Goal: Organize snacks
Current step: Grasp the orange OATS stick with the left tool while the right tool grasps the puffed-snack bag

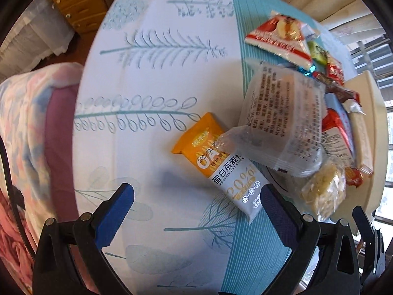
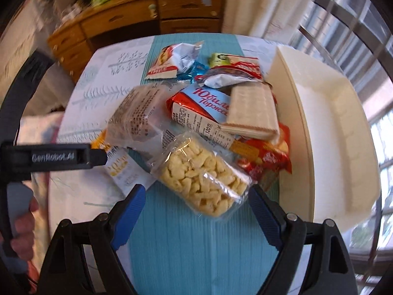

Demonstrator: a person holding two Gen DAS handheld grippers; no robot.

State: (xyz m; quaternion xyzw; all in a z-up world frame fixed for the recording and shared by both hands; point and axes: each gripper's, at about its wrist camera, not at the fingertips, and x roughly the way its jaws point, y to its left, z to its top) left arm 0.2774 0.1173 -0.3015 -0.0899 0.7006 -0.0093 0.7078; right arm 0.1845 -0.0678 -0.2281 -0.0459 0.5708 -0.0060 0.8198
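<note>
Approach step, nothing picked yet: both grippers hang over the snack pile on the table [image 1: 152,78], which wears a white leaf-print cloth with a teal stripe. Left gripper [image 1: 196,196] is spread wide and empty, pointing down at the orange-and-white oat bar [image 1: 221,169], which lies flat near the middle of the table, one end tucked under the clear printed packet [image 1: 282,118]. Right gripper [image 2: 196,196] is also spread wide and holds nothing, its pads flanking the clear puffed-snack pack [image 2: 201,174] at the near edge of the pile but not pressing it, as far as I can tell. The cream tray [image 2: 326,132] sits at the table's right edge, just beside the pile, apparently empty; likely the target. Next move probably calls for lowering and closing on one single pack, then carrying it to the tray. In the way: packs overlap, so the oat bar may drag its neighbour; the blue-and-red cookie pack [image 2: 199,105] and the wafer pack [image 2: 253,108] lean on each other behind. A wooden dresser [image 2: 152,19] stands beyond the far edge.
</note>
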